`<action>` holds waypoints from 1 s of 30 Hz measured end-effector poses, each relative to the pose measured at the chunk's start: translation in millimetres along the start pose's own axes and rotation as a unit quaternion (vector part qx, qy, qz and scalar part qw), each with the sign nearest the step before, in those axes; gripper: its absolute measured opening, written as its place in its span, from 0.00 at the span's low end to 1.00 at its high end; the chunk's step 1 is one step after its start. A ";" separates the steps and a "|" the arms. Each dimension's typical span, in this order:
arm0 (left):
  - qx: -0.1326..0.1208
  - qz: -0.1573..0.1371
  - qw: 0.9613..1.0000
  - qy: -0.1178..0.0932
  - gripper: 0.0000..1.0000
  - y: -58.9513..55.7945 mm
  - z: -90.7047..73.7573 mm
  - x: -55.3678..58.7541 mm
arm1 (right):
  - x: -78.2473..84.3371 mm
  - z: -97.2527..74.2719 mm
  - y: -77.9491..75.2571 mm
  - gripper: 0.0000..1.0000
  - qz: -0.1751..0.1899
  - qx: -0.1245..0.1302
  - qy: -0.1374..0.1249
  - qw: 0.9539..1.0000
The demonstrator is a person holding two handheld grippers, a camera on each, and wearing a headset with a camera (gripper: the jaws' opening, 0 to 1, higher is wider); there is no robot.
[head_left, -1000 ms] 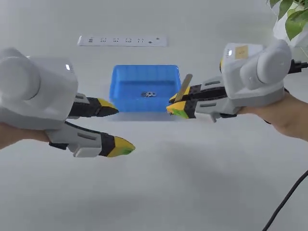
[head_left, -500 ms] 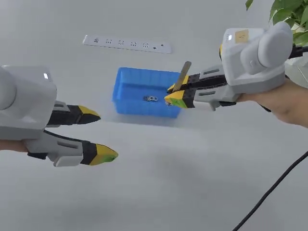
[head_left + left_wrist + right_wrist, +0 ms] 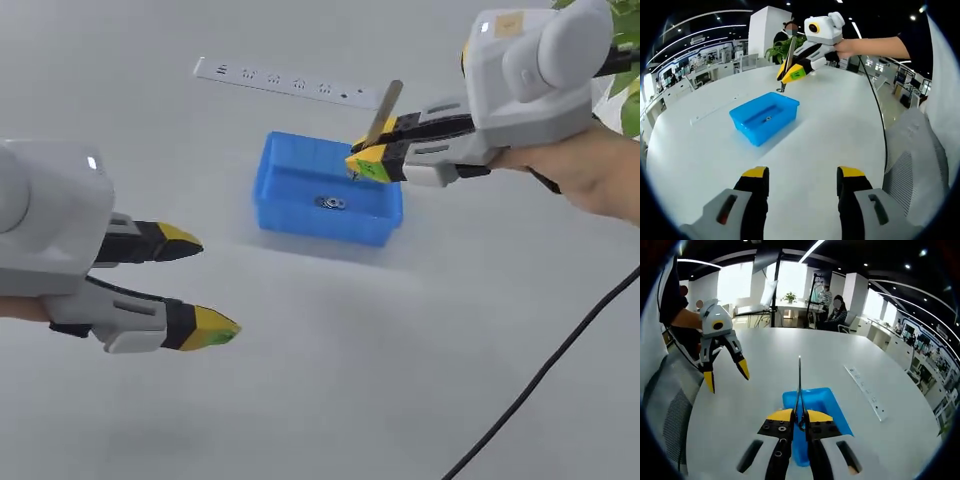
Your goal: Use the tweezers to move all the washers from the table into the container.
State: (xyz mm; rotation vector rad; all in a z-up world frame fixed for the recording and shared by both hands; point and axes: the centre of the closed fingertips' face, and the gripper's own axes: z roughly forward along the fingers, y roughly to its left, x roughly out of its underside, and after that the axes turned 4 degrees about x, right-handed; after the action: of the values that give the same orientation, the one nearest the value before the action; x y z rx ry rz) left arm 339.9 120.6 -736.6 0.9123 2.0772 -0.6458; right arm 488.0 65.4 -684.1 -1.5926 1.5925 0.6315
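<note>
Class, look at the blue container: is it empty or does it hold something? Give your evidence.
Not empty. A few small metal washers lie on the floor of the blue container.

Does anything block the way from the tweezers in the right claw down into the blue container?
Nothing visible does. The right claw holds the tweezers tip-down over the rim of the open blue container, washers lie inside, and the left claw hangs open to the side.

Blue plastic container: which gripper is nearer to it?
Right. The right gripper, gripping metal tweezers, hangs over the container's far corner; the left gripper is well apart from it.
</note>
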 end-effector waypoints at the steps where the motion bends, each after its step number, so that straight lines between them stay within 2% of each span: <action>1: -0.001 -0.002 1.000 0.000 0.59 0.4 0.2 1.1 | 2.8 4.1 -2.6 0.09 0.002 -0.001 0.003 1.000; 10: -0.012 -0.020 1.000 0.003 0.58 7.3 -2.2 10.4 | 27.6 36.5 -22.8 0.09 0.017 -0.001 0.014 1.000; 17: -0.021 -0.029 0.999 0.007 0.57 9.9 -4.3 15.4 | 45.9 54.0 -19.7 0.09 0.027 -0.002 0.023 0.999; 30: -0.024 -0.038 0.999 0.015 0.61 9.5 -5.4 20.6 | 49.9 61.0 -11.6 0.10 0.031 -0.009 0.023 0.999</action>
State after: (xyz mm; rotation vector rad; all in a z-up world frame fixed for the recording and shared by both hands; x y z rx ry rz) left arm 335.5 138.1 -751.3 0.8244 2.1543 -0.6214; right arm 514.8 83.6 -756.8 -1.5865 1.6811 0.6488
